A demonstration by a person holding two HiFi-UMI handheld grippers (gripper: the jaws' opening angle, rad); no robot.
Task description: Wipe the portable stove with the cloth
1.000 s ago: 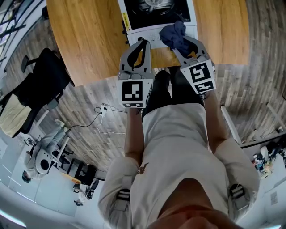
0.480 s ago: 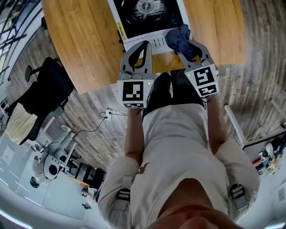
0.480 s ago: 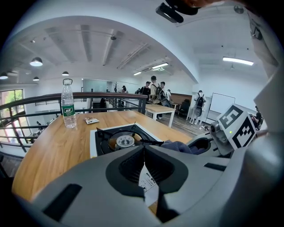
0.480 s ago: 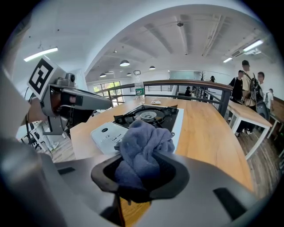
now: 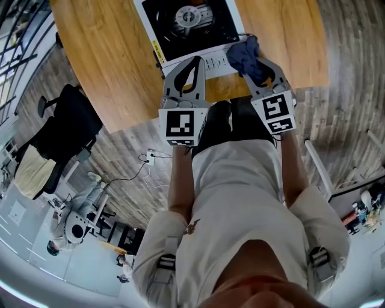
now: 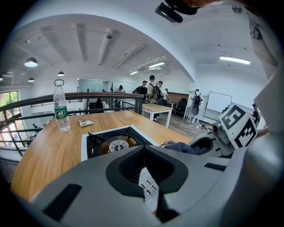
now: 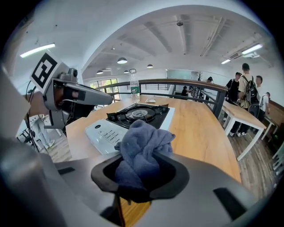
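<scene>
The stove (image 5: 165, 33) sat on the wooden counter (image 5: 102, 60), close to its near edge, with its black top and round burner (image 5: 187, 15) on the far side and the white control panel (image 5: 210, 62) facing the person. The dark blue cloth (image 7: 144, 133) was bunched into a thick wad. The right hand-held gripper (image 7: 143, 159) was clamped on its lower half, and a loose crown of folds stood up past the jaws. In the head view that wad hung over the stove's near right corner, at the end of the control panel; whether it touched the surface could not be told. The left hand-held gripper (image 5: 194, 59) had its jaws together on nothing, just at the near edge of the panel, whose print showed through the loop of the jaws in the left gripper view. Wiping looked about to begin rather than under way. To do it well, the wad should come down until the free folds, not the hard jaw tips, pressed flat on the stove. It should then be drawn across panel and top in long overlapping strokes. The grip looked deep enough to hold, but the burner's raised prongs could snag the cloth, so passes should skirt them. The left hand-held gripper was well placed to brace the stove's edge, since a light stove might slide on smooth wood. A water bottle (image 6: 61, 108) stood well apart, out of the way.
</scene>
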